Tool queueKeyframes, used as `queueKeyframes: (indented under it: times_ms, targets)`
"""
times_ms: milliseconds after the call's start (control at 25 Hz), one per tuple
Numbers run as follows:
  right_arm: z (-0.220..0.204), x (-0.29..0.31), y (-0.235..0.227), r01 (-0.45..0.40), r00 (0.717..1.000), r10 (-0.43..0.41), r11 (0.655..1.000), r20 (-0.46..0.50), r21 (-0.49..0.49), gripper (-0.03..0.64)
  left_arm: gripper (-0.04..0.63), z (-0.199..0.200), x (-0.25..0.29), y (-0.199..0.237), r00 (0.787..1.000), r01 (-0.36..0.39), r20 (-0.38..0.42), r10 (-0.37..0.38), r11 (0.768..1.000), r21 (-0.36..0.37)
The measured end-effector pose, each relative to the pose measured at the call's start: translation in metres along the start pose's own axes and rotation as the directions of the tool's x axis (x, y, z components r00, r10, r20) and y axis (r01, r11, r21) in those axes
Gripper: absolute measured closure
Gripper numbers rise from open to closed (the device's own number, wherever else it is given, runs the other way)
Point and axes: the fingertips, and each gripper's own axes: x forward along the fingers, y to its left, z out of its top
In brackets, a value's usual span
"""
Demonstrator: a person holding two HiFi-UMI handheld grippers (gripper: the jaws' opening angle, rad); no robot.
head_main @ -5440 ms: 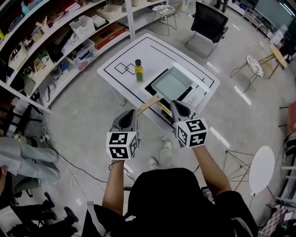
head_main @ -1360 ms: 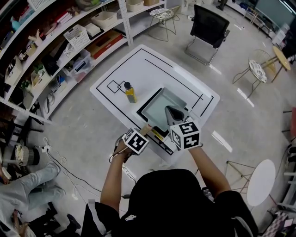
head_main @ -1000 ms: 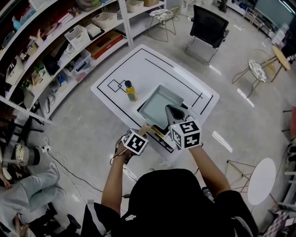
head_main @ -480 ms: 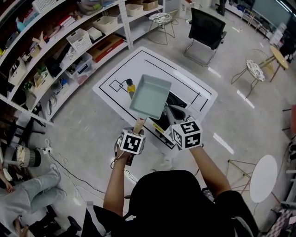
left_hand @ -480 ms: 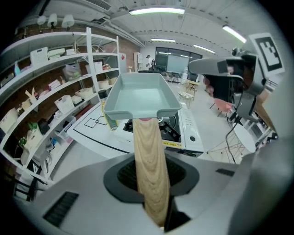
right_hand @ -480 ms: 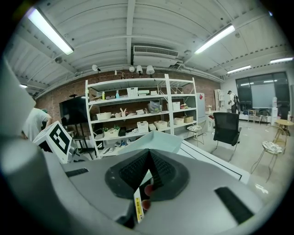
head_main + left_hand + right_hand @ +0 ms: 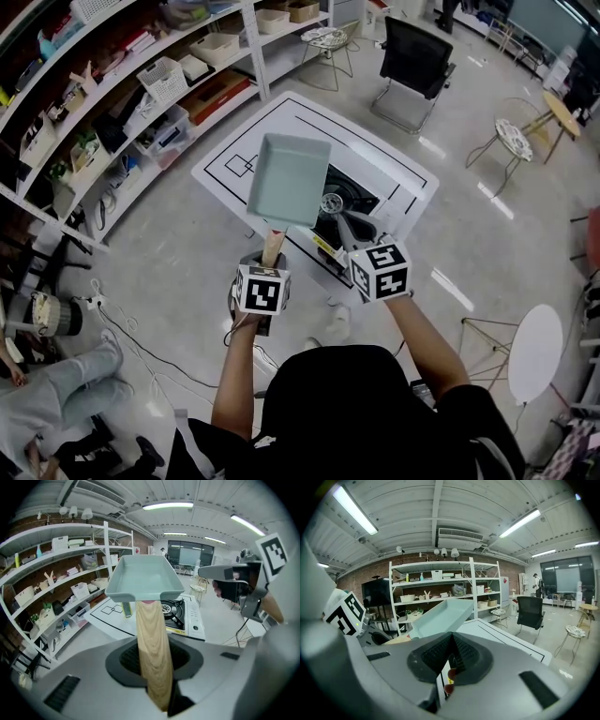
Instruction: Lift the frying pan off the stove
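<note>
Head view: the frying pan (image 7: 287, 178) is higher than before, clear of the stove (image 7: 367, 199). Left gripper (image 7: 154, 667) clamps its handle (image 7: 272, 246); right gripper (image 7: 449, 665) stays closed.

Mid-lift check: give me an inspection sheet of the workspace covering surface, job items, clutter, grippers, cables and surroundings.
Surface: white table with black marked lines.
Job's things: pan is in the air, clear of the stove; the burner is uncovered.
Clutter: one bottle stands on the table beside the stove.
Grippers: left gripper is shut on the pan's wooden handle; right gripper is shut and empty, over the stove.
Cables: loose cable on the floor, left of the person.
Surroundings: shelves on the left, chair beyond the table, a seated person's legs at lower left.
</note>
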Motion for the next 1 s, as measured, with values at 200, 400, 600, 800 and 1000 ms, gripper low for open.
queueKeyframes:
  times_ms: [200,400,600,800,1000]
  targets:
    - [-0.006,-0.009,0.016,0.001,1.000,-0.001,1.000,0.001,-0.001,0.615,0.503,-0.005,-0.021,0.002,0.998,-0.014,0.054,0.014,1.000,0.001]
    - [-0.009,-0.019,0.035,0.001,1.000,-0.001,1.000,0.005,-0.008,0.615,0.503,-0.007,-0.048,0.005,0.989,-0.034,0.143,0.035,0.999,-0.004]
    - [-0.011,-0.023,0.055,-0.001,1.000,0.001,1.000,0.009,-0.011,0.615,0.503,-0.015,-0.071,0.011,0.986,-0.036,0.164,0.037,0.999,-0.010]
    - [-0.013,-0.028,0.068,-0.004,1.000,0.004,1.000,0.009,-0.023,0.615,0.503,-0.015,-0.095,0.015,0.978,-0.046,0.205,0.050,0.999,-0.024]
    - [-0.014,-0.030,0.070,-0.003,1.000,0.004,1.000,0.017,-0.026,0.615,0.503,-0.012,-0.105,0.011,0.969,-0.049,0.240,0.054,0.998,-0.028]
